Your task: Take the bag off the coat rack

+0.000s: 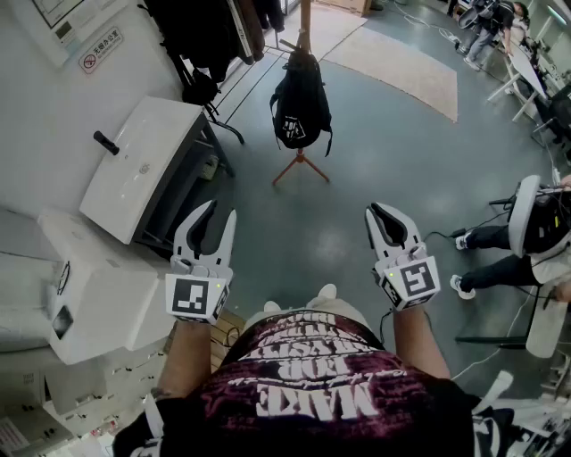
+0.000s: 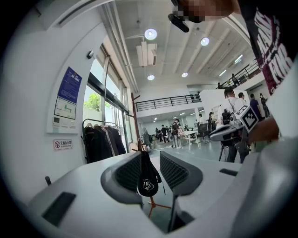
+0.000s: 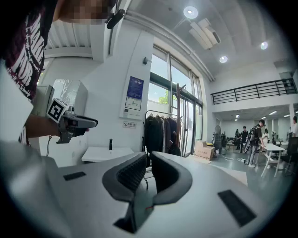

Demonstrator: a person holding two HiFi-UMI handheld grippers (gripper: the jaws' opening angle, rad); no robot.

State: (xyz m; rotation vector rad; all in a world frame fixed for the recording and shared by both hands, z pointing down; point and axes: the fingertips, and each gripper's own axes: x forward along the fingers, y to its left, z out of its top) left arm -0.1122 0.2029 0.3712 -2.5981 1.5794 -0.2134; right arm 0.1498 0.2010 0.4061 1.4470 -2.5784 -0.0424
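A black backpack (image 1: 301, 107) hangs on a wooden coat rack (image 1: 305, 22) with tripod feet, straight ahead across the grey floor. Both grippers are held up well short of it. My left gripper (image 1: 221, 211) is open with nothing in it. In the left gripper view, the far-off backpack (image 2: 148, 179) and the coat rack pole (image 2: 135, 121) show through the gap of the left gripper (image 2: 151, 162). My right gripper (image 1: 382, 212) has its jaws drawn almost together, empty. In the right gripper view, only a thin slit shows in the right gripper (image 3: 148, 160).
A white table (image 1: 143, 165) and white machines (image 1: 89, 286) line the left wall. Behind them stands a clothes rail of dark garments (image 1: 210, 27). A person sits on a chair at the right (image 1: 526, 232). A pale rug (image 1: 401, 62) lies beyond the rack.
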